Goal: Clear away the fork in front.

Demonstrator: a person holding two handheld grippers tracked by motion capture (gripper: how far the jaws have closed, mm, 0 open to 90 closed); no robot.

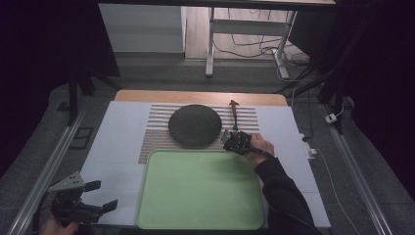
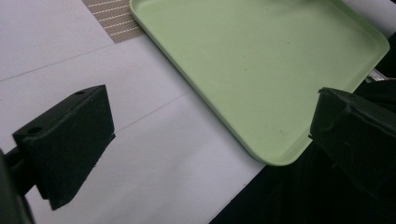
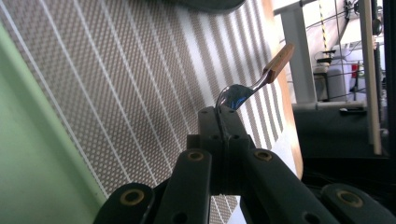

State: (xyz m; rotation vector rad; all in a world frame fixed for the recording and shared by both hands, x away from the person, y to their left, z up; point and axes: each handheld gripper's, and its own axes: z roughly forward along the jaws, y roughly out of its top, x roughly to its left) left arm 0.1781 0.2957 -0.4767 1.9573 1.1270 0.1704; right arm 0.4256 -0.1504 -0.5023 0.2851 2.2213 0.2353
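Right now the right gripper [image 1: 230, 143] has its jaws pressed together on the bowl end of a spoon [image 1: 234, 115], just off the far right corner of the tray [image 1: 161, 215]. In the right gripper view the metal bowl [image 3: 235, 95] is pinched edge-on between the jaws, and the wooden handle [image 3: 279, 62] slants up and away over the striped mat [image 3: 116, 93]. From above, the spoon lies along the mat's right side, handle toward the far edge of the table, just beside the dark round plate [image 1: 194, 125]; whether the handle is touching the mat or lifted off it I cannot tell.

So the step in hand looks like the pick-up of the spoon, grip made, carry not yet begun. A likely next move is to raise it clear of the mat and bring it back over the tray rim, keeping the grip firm, since a thin bowl held by its edge could twist or slip between the pads.

As for containers: the green tray holds nothing, its floor bare in the left gripper view [image 2: 261, 60]. The plate also looks bare.

Meanwhile the left gripper [image 1: 96, 196] hangs at the near left corner of the table, jaws spread wide, holding nothing.
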